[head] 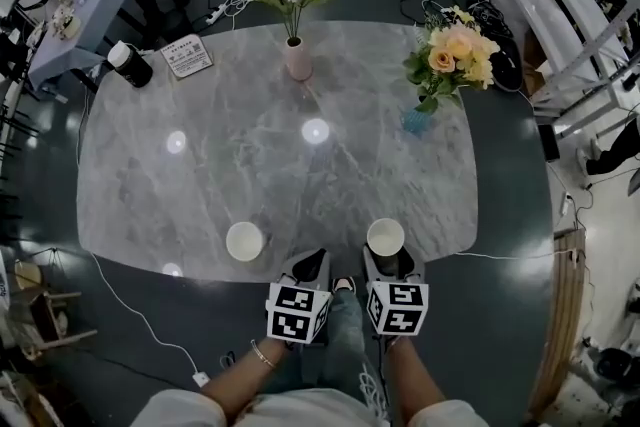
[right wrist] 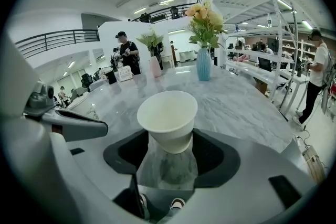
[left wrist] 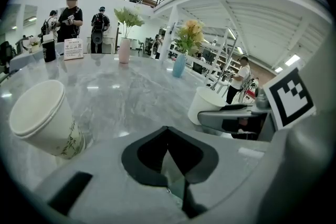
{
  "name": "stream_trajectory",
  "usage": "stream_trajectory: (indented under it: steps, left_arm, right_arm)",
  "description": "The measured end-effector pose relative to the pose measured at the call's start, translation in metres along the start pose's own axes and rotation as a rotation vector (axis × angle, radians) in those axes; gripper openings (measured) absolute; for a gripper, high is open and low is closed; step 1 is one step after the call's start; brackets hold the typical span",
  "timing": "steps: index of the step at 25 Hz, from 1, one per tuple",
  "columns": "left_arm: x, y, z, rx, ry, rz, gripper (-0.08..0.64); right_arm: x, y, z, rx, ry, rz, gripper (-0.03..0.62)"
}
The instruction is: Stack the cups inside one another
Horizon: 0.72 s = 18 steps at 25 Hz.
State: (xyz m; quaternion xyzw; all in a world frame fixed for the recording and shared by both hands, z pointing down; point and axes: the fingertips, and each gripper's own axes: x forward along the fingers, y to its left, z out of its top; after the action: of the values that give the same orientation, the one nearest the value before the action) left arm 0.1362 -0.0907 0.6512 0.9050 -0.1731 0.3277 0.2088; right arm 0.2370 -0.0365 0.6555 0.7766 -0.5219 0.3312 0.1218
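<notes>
Two white paper cups stand upright near the front edge of the marble table (head: 200, 165). The left cup (head: 245, 241) (left wrist: 42, 118) has nothing round it. My left gripper (head: 315, 258) (left wrist: 167, 128) hovers to the right of it, apart from it, its jaws shut with nothing between them. The right cup (head: 386, 238) (right wrist: 168, 118) (left wrist: 207, 105) stands between the wide-spread jaws of my right gripper (head: 388, 255) (right wrist: 167, 136). These jaws flank its lower part, and I see no squeeze on its wall. The two grippers are side by side at the table's edge.
A pink vase of white flowers (head: 298, 60) and a blue vase of orange flowers (head: 418, 120) stand at the back of the table. A black canister (head: 130, 65) and a card (head: 187, 55) are at the back left. People (left wrist: 69, 16) stand beyond the table.
</notes>
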Motion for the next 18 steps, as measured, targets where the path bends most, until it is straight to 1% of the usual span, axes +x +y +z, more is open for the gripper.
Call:
stream_trajectory:
  steps: [9,15,18]
  left_arm:
    - [-0.005,0.000,0.012,-0.003,-0.025,-0.004,-0.005]
    - [-0.016,0.002,0.030,-0.025,-0.070,0.001,-0.005]
    - [-0.023,0.003,0.040,-0.024,-0.093,0.001,-0.005]
  right_arm:
    - [-0.006,0.004,0.017,-0.005,-0.036,0.007,0.236]
    - [-0.016,0.010,0.036,-0.017,-0.065,0.007,0.236]
    - [-0.020,0.015,0.046,-0.029,-0.079,0.012,0.236]
